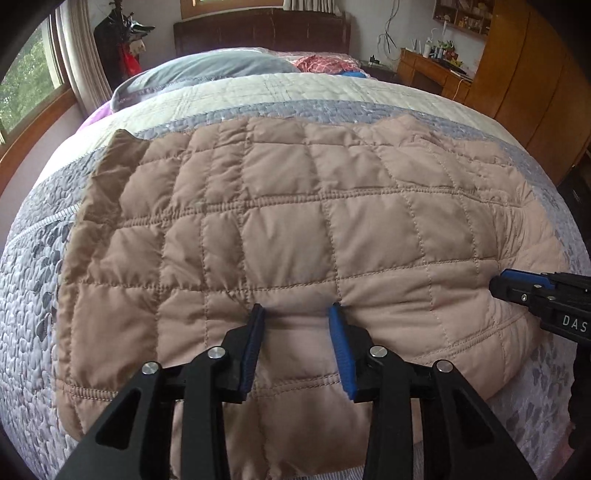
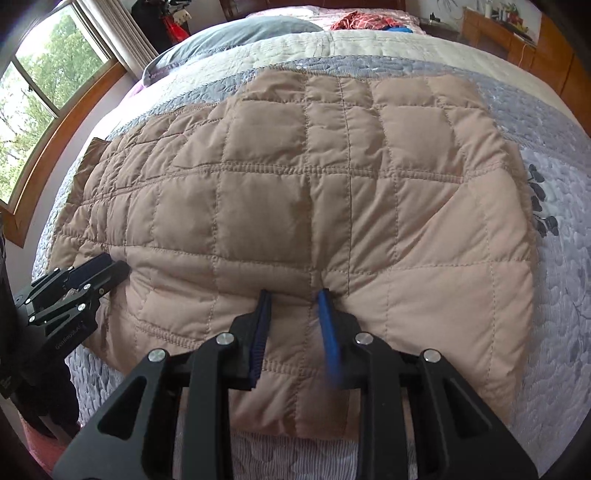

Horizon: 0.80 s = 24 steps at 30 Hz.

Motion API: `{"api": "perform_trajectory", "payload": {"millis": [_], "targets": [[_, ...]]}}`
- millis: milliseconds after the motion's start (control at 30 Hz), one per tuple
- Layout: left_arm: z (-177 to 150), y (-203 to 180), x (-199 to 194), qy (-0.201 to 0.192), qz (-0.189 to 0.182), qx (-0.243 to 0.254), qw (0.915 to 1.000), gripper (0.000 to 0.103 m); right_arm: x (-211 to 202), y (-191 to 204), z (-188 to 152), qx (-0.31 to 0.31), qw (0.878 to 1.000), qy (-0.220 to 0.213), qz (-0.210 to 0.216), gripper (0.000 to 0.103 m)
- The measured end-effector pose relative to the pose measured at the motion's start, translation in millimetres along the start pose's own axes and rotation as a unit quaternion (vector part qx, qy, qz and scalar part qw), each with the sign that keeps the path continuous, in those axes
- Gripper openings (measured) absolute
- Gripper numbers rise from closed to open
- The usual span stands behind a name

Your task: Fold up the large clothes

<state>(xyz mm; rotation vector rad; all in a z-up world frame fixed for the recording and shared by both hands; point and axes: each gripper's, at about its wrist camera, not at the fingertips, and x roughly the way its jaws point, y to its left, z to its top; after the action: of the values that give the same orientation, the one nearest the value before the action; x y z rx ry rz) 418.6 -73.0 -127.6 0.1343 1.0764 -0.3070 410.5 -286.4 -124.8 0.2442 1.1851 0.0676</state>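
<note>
Left wrist view: my left tongs [image 1: 299, 306] are parted, tips pressed into the near part of the quilted jacket [image 1: 288, 221], gathering a pinch of fabric between them without closing on it. The jacket lies flat across the bed [image 1: 33, 295], a compact slab already, so I judge the sleeves are tucked and a final fold remains. My right tongs [image 1: 496, 286] come in side-on at its right edge; their gap I cannot tell here.

Right wrist view: right tongs [image 2: 295, 293] also parted, digging into the near edge. Grey patterned bedspread, a pillow [image 2: 240, 33] beyond, window [image 2: 48, 70] left, wooden desk [image 2: 517, 37] at right.
</note>
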Motion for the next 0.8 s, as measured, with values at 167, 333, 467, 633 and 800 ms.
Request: {"api": "perform_trajectory", "payload": {"millis": [167, 333, 467, 633, 800], "targets": [[-3.3, -4.0, -41.1, -0.049, -0.022, 0.004, 0.9985, 0.037, -37.4, 7.6, -4.9, -0.016, 0.999, -0.037, 0.02, 0.03], [-8.5, -12.8, -28.1, -0.016, -0.036, 0.018, 0.999, 0.038, -31.1, 19.0, -16.1, -0.03, 0.999, -0.013, 0.029, 0.03], [-17.2, -14.2, -3.6, 0.0, -0.023, 0.026, 0.9994, 0.038, -6.0, 18.1, -24.6, -0.035, 0.999, 0.006, 0.015, 0.028], [-22.4, -19.0, 2.8, -0.002, -0.01, 0.033, 0.9994, 0.039, 7.9, 14.2, -27.1, -0.032, 0.999, 0.004, 0.021, 0.028], [-19.0, -16.8, -6.2, 0.008, -0.023, 0.025, 0.9994, 0.038, -1.3, 7.9, -25.6, -0.029, 0.998, 0.01, 0.048, 0.028]]}}
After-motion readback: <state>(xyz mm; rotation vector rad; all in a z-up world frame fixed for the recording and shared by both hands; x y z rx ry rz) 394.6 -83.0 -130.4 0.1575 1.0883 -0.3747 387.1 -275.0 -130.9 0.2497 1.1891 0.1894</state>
